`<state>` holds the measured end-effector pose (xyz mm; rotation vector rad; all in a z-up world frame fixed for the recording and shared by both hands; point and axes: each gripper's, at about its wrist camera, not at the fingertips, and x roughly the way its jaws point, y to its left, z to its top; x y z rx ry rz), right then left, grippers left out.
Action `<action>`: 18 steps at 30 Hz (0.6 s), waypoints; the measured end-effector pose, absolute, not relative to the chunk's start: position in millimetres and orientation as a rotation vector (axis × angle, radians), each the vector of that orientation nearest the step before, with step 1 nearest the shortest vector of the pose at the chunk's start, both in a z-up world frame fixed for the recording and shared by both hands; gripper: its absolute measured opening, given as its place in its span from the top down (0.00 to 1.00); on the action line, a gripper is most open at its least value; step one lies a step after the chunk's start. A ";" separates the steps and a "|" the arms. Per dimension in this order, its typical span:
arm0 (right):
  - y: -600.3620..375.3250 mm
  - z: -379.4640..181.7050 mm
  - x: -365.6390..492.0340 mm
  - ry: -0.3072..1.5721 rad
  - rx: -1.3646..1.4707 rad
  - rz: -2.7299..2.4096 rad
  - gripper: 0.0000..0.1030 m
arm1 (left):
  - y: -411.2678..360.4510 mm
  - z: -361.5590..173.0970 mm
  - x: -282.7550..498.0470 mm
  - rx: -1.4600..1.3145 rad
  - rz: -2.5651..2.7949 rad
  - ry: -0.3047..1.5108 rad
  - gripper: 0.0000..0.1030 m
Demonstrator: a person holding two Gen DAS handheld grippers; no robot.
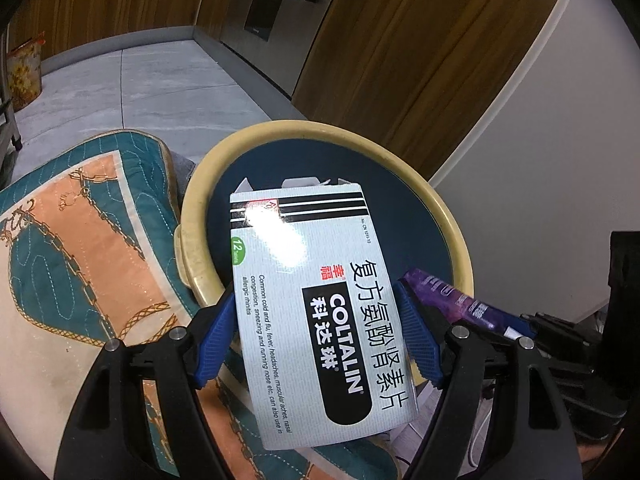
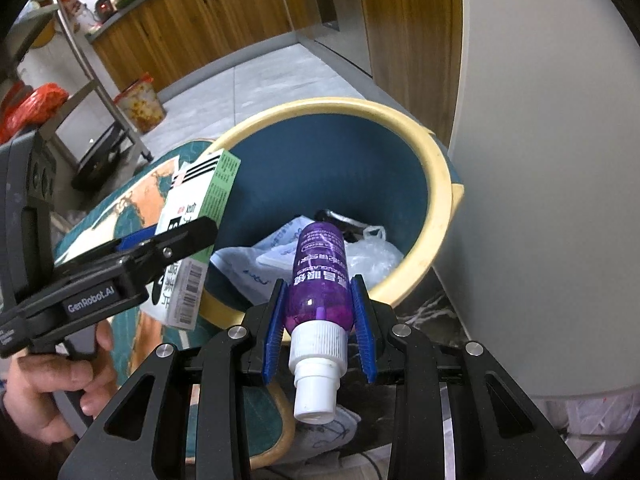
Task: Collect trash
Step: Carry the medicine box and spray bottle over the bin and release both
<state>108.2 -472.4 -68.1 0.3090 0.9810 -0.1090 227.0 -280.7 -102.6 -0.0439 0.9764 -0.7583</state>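
My left gripper (image 1: 316, 332) is shut on a white Coltalin medicine box (image 1: 312, 300) and holds it above the near rim of a round bin with a cream rim (image 1: 448, 216) and dark blue inside. The box also shows in the right wrist view (image 2: 192, 216), left of the bin (image 2: 440, 168). My right gripper (image 2: 320, 304) is shut on a purple spray bottle (image 2: 320, 276) with a white cap, held over the bin's near edge. The bottle shows in the left wrist view (image 1: 452, 296). White plastic bags (image 2: 372, 256) lie inside the bin.
A quilted teal and orange cushion (image 1: 76, 264) lies left of the bin. A white wall (image 2: 540, 160) stands to the right, wooden cabinets (image 1: 400, 40) behind. A metal rack (image 2: 92, 92) and a patterned tin (image 2: 142, 104) stand on the grey tiled floor.
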 end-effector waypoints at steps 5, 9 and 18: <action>-473.0 -70.4 111.3 0.984 0.319 -0.109 0.67 | -283.6 -104.5 227.3 -0.050 -0.764 0.988 0.27; -474.4 -71.5 113.4 0.985 0.332 -0.111 0.67 | -281.0 -97.9 227.8 -0.052 -0.766 0.964 0.22; -474.8 -71.7 113.8 0.987 0.338 -0.119 0.67 | -273.4 -82.8 223.7 -0.053 -0.761 0.925 0.20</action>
